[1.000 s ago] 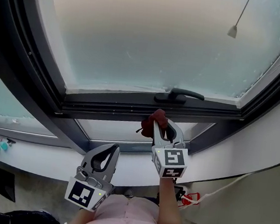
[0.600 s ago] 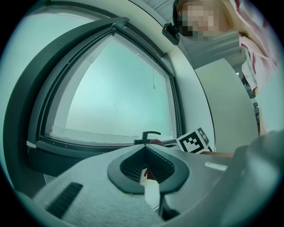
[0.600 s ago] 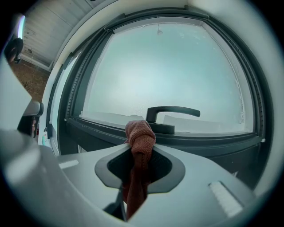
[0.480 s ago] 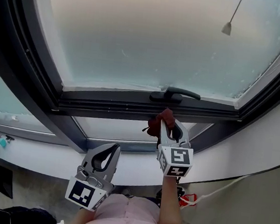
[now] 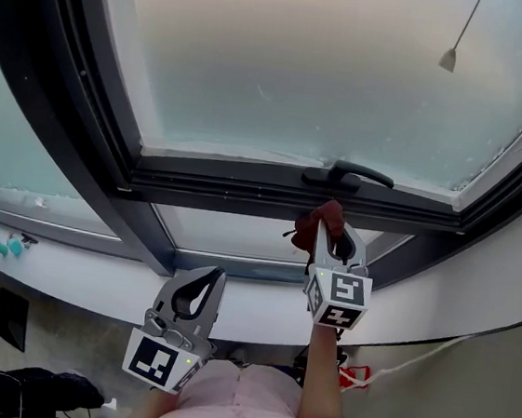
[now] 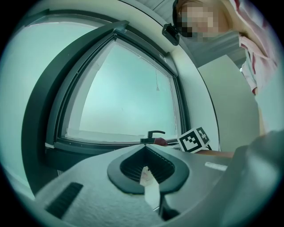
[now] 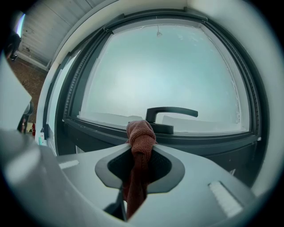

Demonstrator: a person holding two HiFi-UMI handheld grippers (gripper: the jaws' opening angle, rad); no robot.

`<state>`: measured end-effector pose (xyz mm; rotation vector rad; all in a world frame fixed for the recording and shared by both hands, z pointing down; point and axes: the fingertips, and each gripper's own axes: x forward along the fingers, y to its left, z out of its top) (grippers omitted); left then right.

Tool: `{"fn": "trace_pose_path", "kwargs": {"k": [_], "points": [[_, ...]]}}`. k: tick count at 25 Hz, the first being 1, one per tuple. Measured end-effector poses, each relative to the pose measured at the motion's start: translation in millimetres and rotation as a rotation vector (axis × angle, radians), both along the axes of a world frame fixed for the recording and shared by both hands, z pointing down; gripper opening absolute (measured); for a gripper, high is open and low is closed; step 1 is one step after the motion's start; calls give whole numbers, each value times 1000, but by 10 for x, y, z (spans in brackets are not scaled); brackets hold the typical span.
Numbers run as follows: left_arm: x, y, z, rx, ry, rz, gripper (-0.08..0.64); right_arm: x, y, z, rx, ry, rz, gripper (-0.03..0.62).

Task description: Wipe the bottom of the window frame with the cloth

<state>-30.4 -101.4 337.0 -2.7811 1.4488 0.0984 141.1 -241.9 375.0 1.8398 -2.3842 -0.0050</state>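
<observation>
The dark red cloth [image 5: 320, 221] is bunched into a knot, and my right gripper [image 5: 329, 228] is shut on it. The knot sits at the dark bottom rail of the window frame [image 5: 225, 193], just below the black handle [image 5: 351, 175]. In the right gripper view the cloth [image 7: 141, 138] pokes out past the jaws, in front of the handle [image 7: 171, 113] and the bottom rail [image 7: 208, 142]; whether it touches the rail is unclear. My left gripper [image 5: 204, 281] hangs lower and to the left, shut, with nothing of the task in it. In its own view the left gripper [image 6: 144, 150] points at the window.
Frosted glass [image 5: 305, 68] fills the sash above the rail. A pull cord with a small weight [image 5: 448, 59] hangs at the upper right. A lower pane [image 5: 230, 233] and a white sill [image 5: 75, 276] lie beneath the rail. A dark mullion [image 5: 142, 227] slants at the left.
The right gripper has carried the cloth a little to the right along the bottom rail, from left of the handle's base to just under it. The left gripper has stayed put.
</observation>
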Motion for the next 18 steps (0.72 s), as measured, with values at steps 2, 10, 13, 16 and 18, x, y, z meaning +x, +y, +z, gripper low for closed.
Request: {"fn": "trace_pose_path", "kwargs": {"k": [2,10,13,16,18], "points": [[-89,38,-2,-1,-3,-9,-6,-105,35,-28,10,-19,-5,78],[-638,182,-77,4,-13,-56,-6,-1757,360,-211,45,-80,-333,77],[-912,244,-110,9,-18,-85,-6,-2490,478,-140,26,-62,-466,77],[-1208,321,-122,13,-22,-125,-6,-3051,510,-4,-8,-52,-551,77],[-1408,372,-120,15,-23,-155,-8,-3347,491,104,-32,-38,-586,77]]}}
